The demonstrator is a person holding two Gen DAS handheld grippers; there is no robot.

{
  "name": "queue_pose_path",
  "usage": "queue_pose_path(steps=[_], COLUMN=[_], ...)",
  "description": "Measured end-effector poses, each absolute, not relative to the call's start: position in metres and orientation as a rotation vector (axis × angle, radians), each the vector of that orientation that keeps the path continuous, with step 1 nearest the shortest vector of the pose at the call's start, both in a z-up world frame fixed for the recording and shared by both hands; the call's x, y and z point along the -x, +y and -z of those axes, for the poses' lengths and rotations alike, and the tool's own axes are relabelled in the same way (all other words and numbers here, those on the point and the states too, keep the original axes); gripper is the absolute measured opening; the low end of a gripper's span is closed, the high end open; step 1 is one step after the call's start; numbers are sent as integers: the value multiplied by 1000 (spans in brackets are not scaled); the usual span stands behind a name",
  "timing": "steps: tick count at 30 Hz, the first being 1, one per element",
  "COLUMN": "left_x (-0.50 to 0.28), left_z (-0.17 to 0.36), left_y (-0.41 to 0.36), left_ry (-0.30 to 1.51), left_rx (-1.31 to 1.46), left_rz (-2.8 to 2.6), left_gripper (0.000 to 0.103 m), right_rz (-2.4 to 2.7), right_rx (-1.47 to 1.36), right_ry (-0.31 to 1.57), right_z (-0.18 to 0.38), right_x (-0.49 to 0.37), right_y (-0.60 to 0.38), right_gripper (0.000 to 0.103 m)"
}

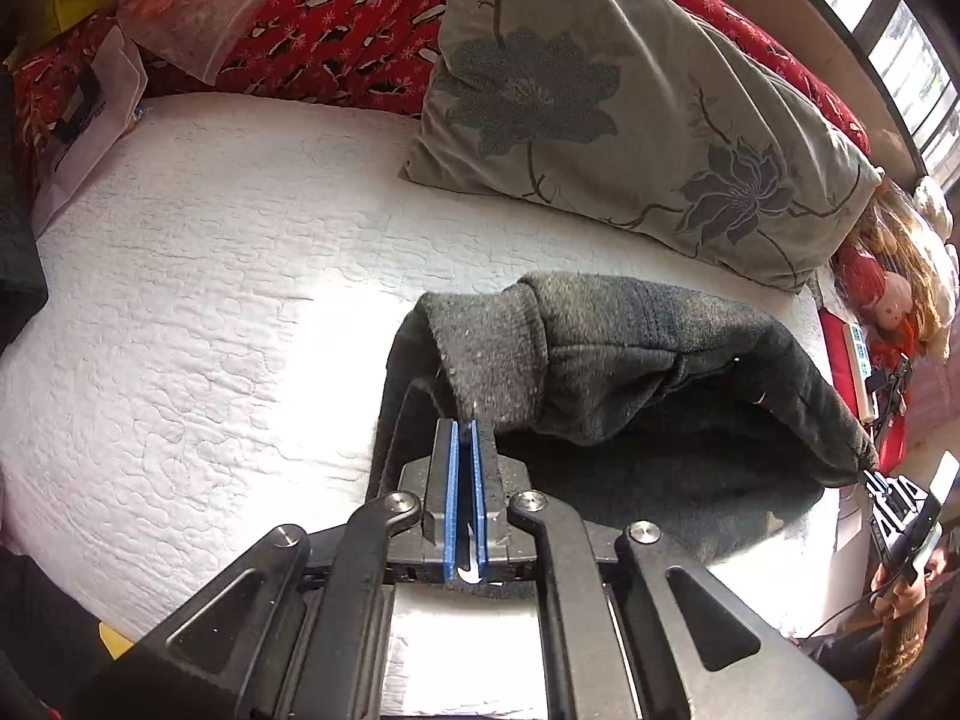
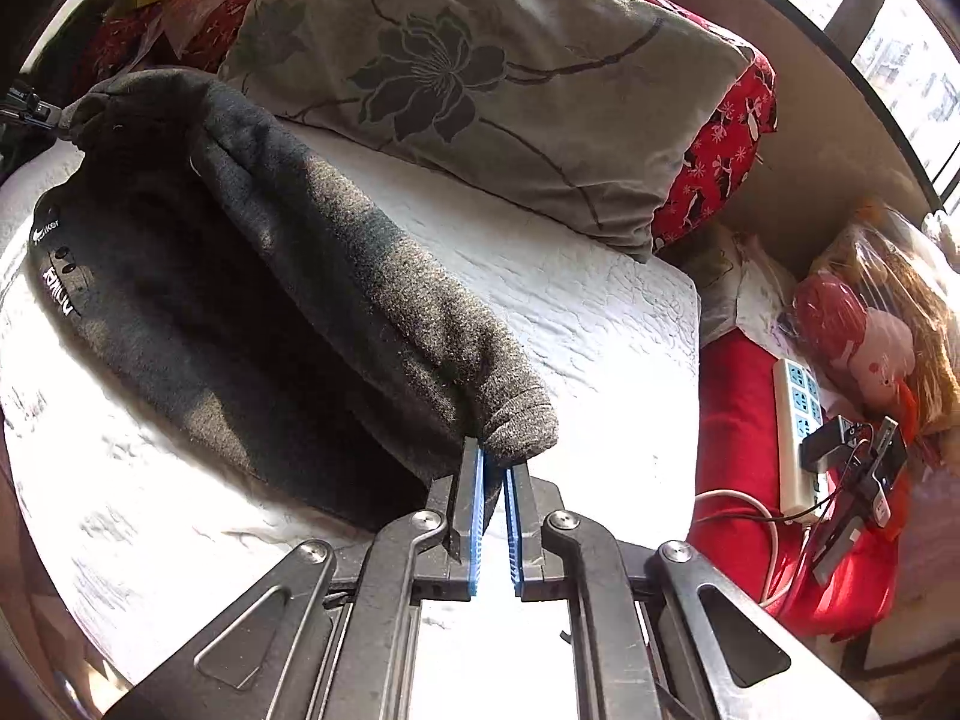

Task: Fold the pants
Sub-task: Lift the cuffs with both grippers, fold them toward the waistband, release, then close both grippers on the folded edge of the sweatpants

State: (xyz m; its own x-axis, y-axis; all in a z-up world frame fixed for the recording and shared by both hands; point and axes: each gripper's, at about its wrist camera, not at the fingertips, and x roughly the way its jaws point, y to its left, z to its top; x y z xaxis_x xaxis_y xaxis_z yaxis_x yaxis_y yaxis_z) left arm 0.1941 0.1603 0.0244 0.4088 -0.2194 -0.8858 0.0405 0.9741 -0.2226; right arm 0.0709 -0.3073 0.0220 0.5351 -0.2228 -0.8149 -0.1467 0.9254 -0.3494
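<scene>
- Pants (image 1: 648, 348), dark grey fleece, hang stretched between two tongs above a white quilted bed (image 1: 210, 300), at lower centre of both wrist views.
- Left tongs (image 1: 465, 426) are clamped on one cuffed end; right tongs (image 2: 493, 462) pinch the other ribbed cuff.
- Lower layer of cloth rests on the bed, the upper fold sagging over it.
- Risk: the thin pinch on either cuff could slip under the cloth's weight, dropping the fold crooked.
- Floral pillow (image 2: 480, 90), upper frame, lies near enough to catch a carried edge.
</scene>
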Motion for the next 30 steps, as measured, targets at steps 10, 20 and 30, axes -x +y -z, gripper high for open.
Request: queue_pose_path(steps=[10,20,30], left_x=[-202,-338,-384], left_z=[-1,19,53], left_y=[184,139,145], left_ry=[1232,1415,1483], left_rx=[274,316,299], left_rz=[136,157,179], left_gripper=[3,65,65], right_rz=[146,166,281], right_rx=[279,-423,-526], right_ry=[1088,1123,1287], right_z=[-1,-28,38], right_x=[-32,-146,-237], right_y=[-336,-407,-450], right_gripper=[0,55,55])
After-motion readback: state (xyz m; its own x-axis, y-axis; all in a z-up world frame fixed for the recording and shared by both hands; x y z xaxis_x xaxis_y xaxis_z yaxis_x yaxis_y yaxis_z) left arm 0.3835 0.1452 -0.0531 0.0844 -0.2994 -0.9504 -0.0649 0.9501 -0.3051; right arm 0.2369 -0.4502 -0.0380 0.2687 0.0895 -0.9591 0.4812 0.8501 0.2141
